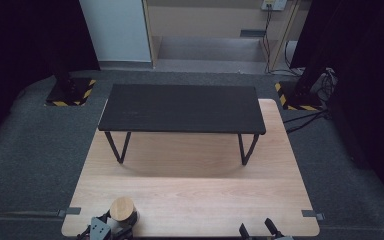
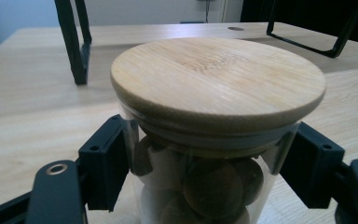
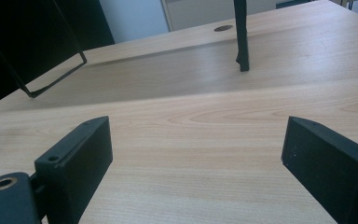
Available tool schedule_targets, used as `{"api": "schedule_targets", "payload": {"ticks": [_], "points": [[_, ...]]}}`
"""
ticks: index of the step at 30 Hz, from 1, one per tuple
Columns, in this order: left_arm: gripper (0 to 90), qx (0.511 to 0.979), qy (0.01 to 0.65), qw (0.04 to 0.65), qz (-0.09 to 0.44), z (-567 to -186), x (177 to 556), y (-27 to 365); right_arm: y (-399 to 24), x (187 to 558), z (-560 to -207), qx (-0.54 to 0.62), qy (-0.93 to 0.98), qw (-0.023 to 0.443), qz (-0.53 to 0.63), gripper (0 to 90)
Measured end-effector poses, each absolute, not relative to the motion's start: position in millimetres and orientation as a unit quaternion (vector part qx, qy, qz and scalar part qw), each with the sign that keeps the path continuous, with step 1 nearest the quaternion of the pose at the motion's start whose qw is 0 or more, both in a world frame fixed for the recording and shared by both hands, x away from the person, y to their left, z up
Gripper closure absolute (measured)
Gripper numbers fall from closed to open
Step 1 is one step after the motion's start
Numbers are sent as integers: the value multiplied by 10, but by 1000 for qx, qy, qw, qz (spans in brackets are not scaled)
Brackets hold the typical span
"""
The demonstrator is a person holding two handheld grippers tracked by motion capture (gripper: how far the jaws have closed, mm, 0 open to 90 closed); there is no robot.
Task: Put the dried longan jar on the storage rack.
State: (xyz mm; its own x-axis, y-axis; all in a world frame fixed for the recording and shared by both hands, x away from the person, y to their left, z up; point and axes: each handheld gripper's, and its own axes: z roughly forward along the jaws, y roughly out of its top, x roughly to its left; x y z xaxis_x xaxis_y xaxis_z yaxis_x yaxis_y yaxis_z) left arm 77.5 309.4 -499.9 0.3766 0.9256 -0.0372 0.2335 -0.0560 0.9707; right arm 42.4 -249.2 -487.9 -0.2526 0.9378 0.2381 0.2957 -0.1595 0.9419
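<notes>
A clear glass jar [image 1: 122, 210] with a round bamboo lid [image 2: 216, 79] stands near the front left edge of the wooden table [image 1: 195, 195]. It holds several round brown and pale pieces [image 2: 212, 186]. My left gripper [image 2: 209, 172] is shut on the jar just below the lid, with one black pad [image 2: 105, 161] pressed on each side of the glass. In the high view the left gripper [image 1: 117, 224] comes in from the bottom edge. My right gripper [image 3: 196, 158] hovers low over bare wood at the front right [image 1: 256, 229], jaws wide apart with nothing between them.
A low black shelf [image 1: 180, 107] on thin metal legs [image 1: 117, 147] stands across the far half of the table. One leg [image 2: 77, 46] rises behind the jar, another [image 3: 241, 37] ahead of the right gripper. Grey carpet surrounds the table.
</notes>
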Motion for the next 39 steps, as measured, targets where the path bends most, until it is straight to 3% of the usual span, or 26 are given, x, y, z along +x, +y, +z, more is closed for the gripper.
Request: {"api": "schedule_targets", "payload": {"ticks": [18,39], "points": [[243,650,412,562,304,-3834,1182,3302,-2392,436,-4766,518,576,306,554,93],[243,655,384,571,312,-3099,1833,3349,-2354,469,-4708,517,576,309,552,94]]}}
